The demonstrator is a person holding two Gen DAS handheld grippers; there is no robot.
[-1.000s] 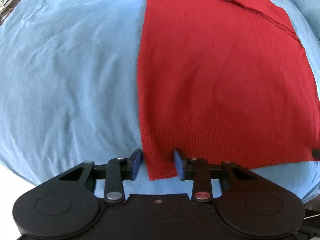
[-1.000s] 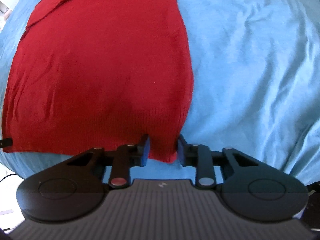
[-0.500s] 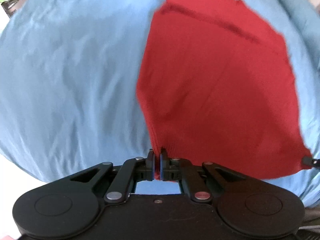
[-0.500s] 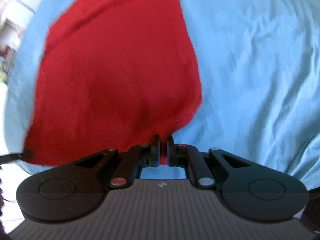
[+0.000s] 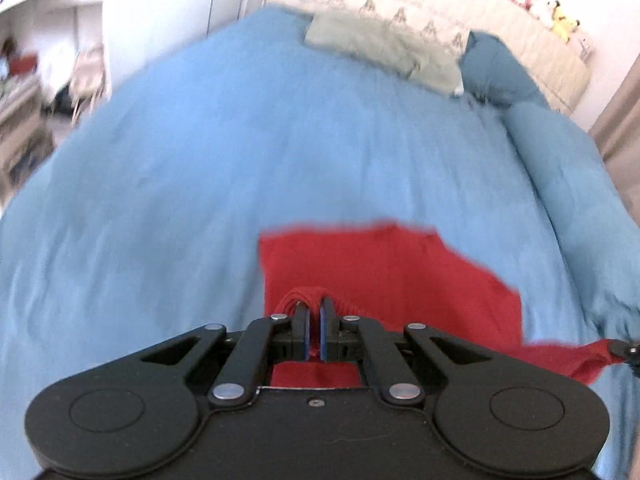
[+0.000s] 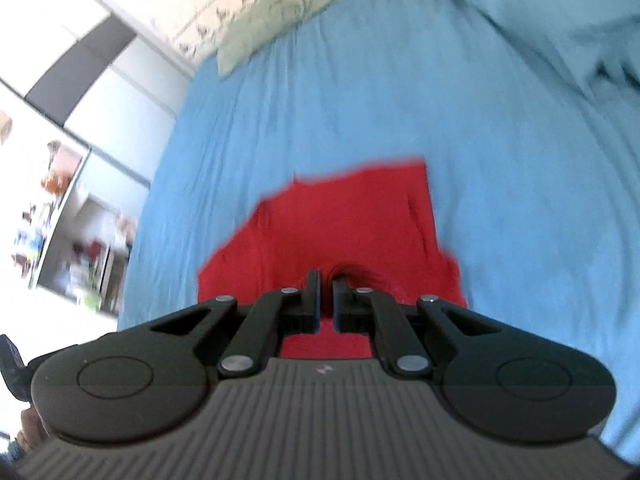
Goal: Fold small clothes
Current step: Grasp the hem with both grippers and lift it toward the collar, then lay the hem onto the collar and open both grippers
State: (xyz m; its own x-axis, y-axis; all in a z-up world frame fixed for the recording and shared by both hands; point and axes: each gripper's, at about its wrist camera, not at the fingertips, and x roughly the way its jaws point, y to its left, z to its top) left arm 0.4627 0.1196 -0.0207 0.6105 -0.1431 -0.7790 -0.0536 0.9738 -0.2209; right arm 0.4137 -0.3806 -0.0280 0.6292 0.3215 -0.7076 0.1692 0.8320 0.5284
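Observation:
A red knit garment (image 5: 392, 272) lies on the blue bed cover (image 5: 200, 184), its near hem lifted off the bed. My left gripper (image 5: 314, 308) is shut on the hem's left corner, with red cloth bunched between its pads. The other corner stretches to the right edge of the left wrist view, where the tip of the other gripper (image 5: 622, 347) pinches it. In the right wrist view the red garment (image 6: 352, 220) hangs from my right gripper (image 6: 326, 280), which is shut on its hem. Both views are blurred by motion.
A pale green pillow (image 5: 384, 46) and a dark blue pillow (image 5: 496, 68) lie at the head of the bed. A rolled blue duvet (image 5: 568, 184) runs along the right side. Shelves and furniture (image 6: 72, 240) stand beyond the left bed edge.
Both grippers shut on the hem corners of the red garment, then rose and swung forward with it. The hem came off the bed and the room beyond came into view.

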